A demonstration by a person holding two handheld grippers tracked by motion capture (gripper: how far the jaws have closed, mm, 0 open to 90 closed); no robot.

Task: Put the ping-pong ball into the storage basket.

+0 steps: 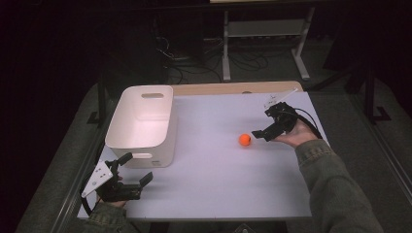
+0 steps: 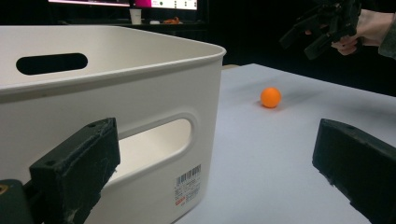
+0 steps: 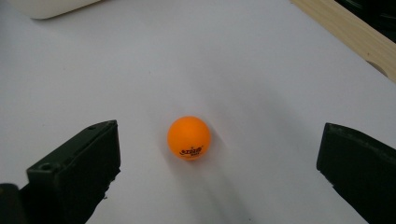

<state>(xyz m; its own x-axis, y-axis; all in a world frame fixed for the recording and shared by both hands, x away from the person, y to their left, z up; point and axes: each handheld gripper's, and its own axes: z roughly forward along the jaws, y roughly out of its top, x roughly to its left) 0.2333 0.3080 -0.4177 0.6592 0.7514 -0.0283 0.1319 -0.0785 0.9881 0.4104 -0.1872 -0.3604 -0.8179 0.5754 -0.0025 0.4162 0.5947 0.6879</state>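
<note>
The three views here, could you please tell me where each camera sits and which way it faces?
High view: above the person's side, looking forward and down on the table; both forearms, left gripper, right gripper.
Left gripper view: low by the white bin, facing across the table; its open jaws frame the view.
Right gripper view: looking down at the orange ball between its open jaws.
All three share the ball and bin.

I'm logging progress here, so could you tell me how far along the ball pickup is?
Nothing looks finished yet: the orange ball lies on the white table, apart from the white bin. In hand: the right gripper is open beside the ball, not touching. The left gripper waits open by the bin. Grasping and any moving remain.
</note>
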